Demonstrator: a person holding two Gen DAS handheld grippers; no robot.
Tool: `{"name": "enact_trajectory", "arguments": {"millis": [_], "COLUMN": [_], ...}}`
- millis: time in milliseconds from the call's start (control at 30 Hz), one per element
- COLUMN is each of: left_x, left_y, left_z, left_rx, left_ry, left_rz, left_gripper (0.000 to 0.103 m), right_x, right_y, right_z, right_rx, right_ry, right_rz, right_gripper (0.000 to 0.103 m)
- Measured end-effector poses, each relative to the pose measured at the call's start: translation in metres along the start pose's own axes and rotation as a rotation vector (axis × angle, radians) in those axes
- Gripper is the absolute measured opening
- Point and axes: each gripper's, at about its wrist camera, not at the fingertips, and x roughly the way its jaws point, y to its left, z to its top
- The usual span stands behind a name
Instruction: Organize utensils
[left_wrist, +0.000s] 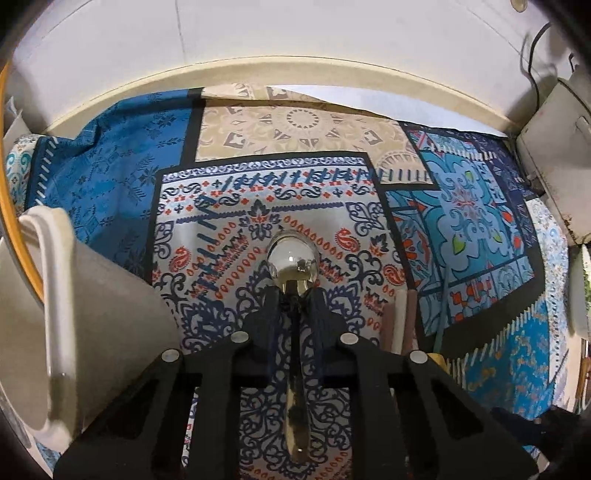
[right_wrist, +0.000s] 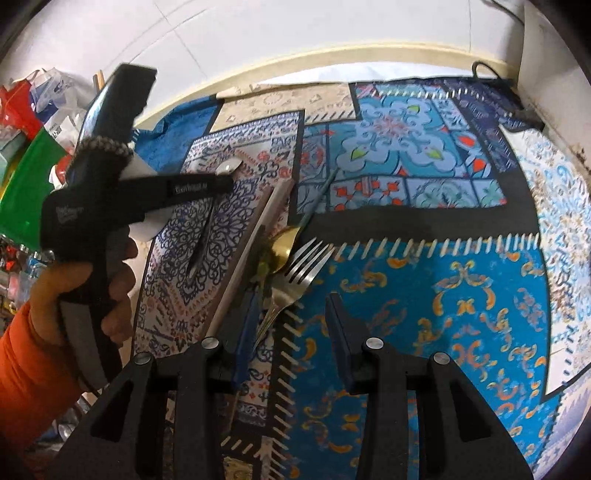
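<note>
the left gripper (left_wrist: 294, 297) is nearly closed on the neck of a silver spoon (left_wrist: 293, 258), its fingers (left_wrist: 271, 306) pressing either side just behind the bowl. the handle runs back between the jaws toward the camera, and the bowl sticks out ahead over the patterned cloth (left_wrist: 110, 177). whether the spoon is already off the cloth cannot be told from this view. a white mug (left_wrist: 55, 295) stands just left of the gripper, near the spoon.

the right gripper (right_wrist: 291, 321) is partly open and holds nothing. it hangs above a cluster of utensils on the cloth: a fork (right_wrist: 301, 266), a gold spoon (right_wrist: 282, 245) with a thin dark handle, and a long pale stick (right_wrist: 255, 243), perhaps a chopstick, beside them. the fork's tines lie ahead of the jaws, its handle running back toward the left finger. from the right wrist view a hand (right_wrist: 92, 295) in an orange sleeve (right_wrist: 26, 369) holds the left tool.

the step in hand looks like the pickup of the silver spoon. next it likely needs a lift with the grip kept firm, since the neck is thin and smooth and could pivot, then a carry to the mug, if that is the holder, and a tilt so the handle goes in first. the right gripper probably has to line up with the fork handle before closing.
</note>
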Motion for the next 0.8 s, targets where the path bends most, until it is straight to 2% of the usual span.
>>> {"name": "enact_trajectory", "arguments": {"millis": [67,233,533,800], "left_x": [-0.002,-0.010,-0.029,-0.042], "left_y": [0.000,0.002,0.008,0.009], "left_z": [-0.003,-0.016,-0.052,-0.078], "left_rx": [0.009,0.025,0.071,0.097], "left_ry": [0.010,0.030,0.060,0.072], "left_rz": [-0.019,-0.047,-0.087,-0.102], "left_gripper": [0.006,0.005,0.004,0.004], "right_x": [0.004,0.016,0.026,0.030], "right_y": [0.000,-0.004,-0.003,0.005], "right_z": [-0.003,-0.005,0.001,0.009], "right_rx": [0.011,0.045,0.087,0.100], "right_ry": [0.008,0.039,0.041,0.030], "right_rz": [0.003,-0.003,0.045,0.027], "right_gripper": [0.034,0.018,0.017,0.016]}}
